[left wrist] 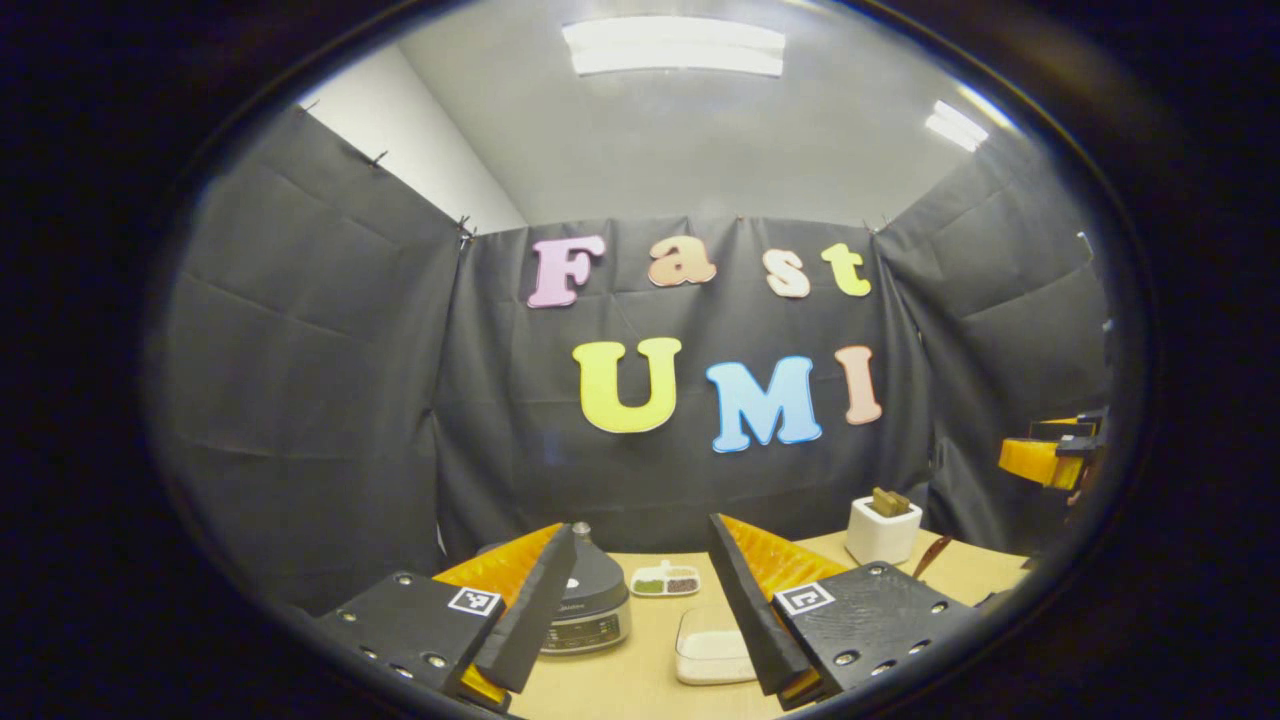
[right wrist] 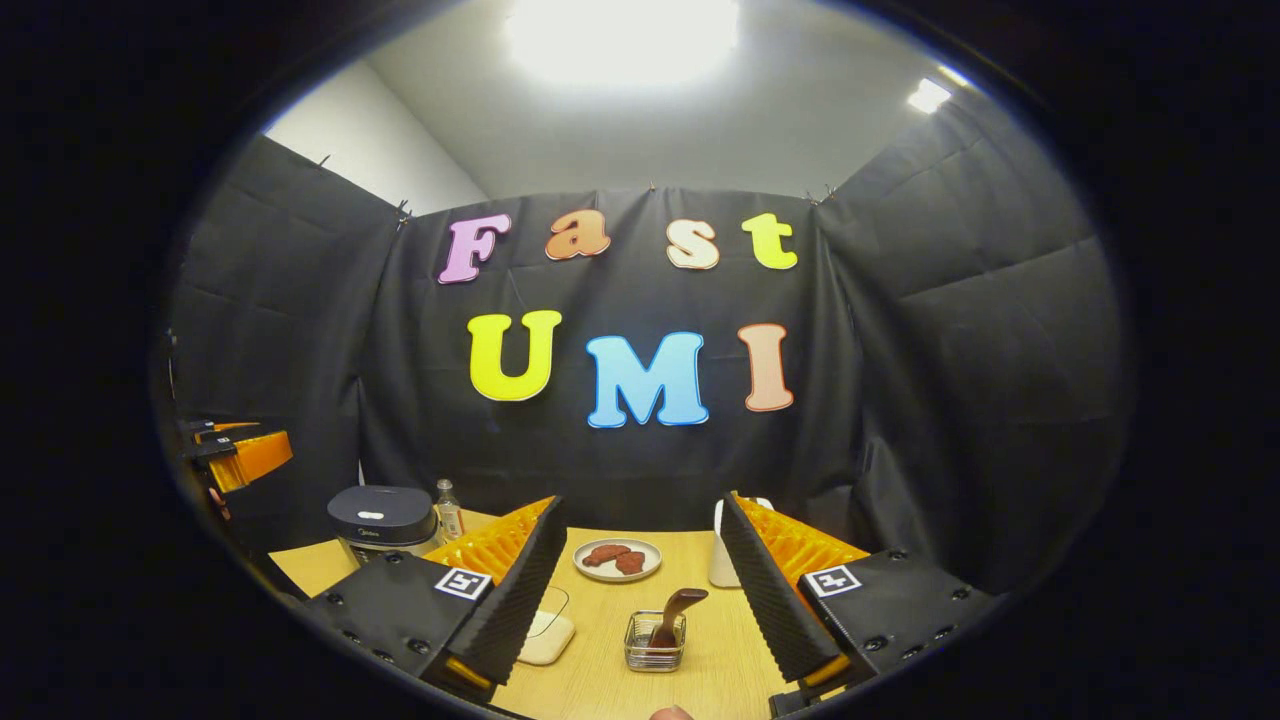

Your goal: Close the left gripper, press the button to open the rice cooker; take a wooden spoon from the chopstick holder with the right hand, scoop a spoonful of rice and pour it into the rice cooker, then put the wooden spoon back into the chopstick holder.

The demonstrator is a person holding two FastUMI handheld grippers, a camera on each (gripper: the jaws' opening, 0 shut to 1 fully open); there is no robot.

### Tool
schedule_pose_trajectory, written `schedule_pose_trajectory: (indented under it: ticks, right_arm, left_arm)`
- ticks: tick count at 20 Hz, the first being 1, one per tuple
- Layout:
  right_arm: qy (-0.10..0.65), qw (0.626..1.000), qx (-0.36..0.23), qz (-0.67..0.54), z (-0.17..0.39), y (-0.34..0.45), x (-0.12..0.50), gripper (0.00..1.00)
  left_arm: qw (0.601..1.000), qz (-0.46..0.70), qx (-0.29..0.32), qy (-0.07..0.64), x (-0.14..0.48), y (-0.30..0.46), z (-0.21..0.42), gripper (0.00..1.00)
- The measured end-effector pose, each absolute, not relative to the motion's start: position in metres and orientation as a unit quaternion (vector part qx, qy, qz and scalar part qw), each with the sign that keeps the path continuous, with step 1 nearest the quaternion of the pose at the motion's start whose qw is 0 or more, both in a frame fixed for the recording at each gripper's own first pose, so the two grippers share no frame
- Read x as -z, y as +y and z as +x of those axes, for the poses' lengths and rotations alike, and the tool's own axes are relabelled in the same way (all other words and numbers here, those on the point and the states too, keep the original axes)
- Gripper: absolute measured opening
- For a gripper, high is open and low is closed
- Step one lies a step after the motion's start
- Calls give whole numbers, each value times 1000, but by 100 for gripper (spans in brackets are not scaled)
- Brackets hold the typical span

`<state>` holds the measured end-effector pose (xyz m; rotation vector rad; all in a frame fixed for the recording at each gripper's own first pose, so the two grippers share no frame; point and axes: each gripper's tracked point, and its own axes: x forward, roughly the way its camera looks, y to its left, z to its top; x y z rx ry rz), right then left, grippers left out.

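The dark rice cooker (left wrist: 592,605) stands with its lid down, partly behind my left gripper's (left wrist: 642,527) left finger. That gripper is open and holds nothing. A clear box of white rice (left wrist: 712,650) lies between its fingers, farther down the table. In the right gripper view the cooker (right wrist: 383,520) sits at the back left. A wooden spoon (right wrist: 678,608) stands in a small wire chopstick holder (right wrist: 655,648) straight ahead of my right gripper (right wrist: 642,503), which is open and well short of it. The rice box (right wrist: 548,632) peeks out beside that gripper's left finger.
A small divided dish (left wrist: 665,580) sits behind the rice box. A white square pot (left wrist: 882,530) stands at the back right. In the right gripper view there is a plate with reddish-brown pieces (right wrist: 617,558) and a small bottle (right wrist: 450,510) by the cooker.
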<state>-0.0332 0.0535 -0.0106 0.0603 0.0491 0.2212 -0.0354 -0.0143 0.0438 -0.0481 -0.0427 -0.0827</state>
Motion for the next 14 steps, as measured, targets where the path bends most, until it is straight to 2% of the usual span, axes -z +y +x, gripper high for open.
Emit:
schedule_pose_trajectory:
  ticks: [6, 14]
  right_arm:
    - [12, 995, -101, 16, -47, 64, -2, 98]
    - [8, 995, -95, 15, -39, 75, -5, 98]
  left_arm:
    - [999, -28, 41, -23, -49, 17, -31, 83]
    - [998, -10, 61, -27, -56, 18, -34, 82]
